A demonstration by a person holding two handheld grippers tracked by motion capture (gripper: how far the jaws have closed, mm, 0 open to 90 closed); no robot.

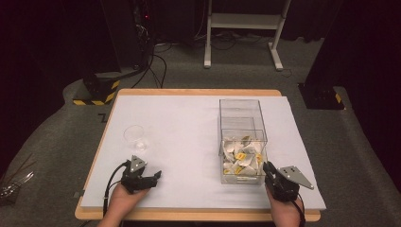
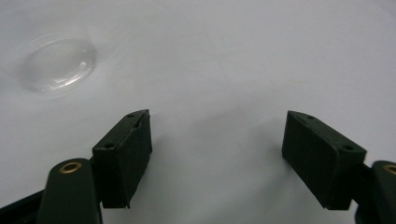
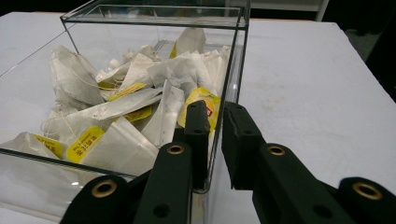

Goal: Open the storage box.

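Crumpled papery tea bags (image 3: 135, 98) in clear, square-edged plastic box (image 3: 236, 56).

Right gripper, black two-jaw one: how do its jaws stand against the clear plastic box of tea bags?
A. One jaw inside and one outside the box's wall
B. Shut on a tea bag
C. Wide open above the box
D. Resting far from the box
A: in the right gripper view the right gripper straddles the wall of the clear plastic box holding white tea bags.

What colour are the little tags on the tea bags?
Yellow tags, clearest in the right gripper view.
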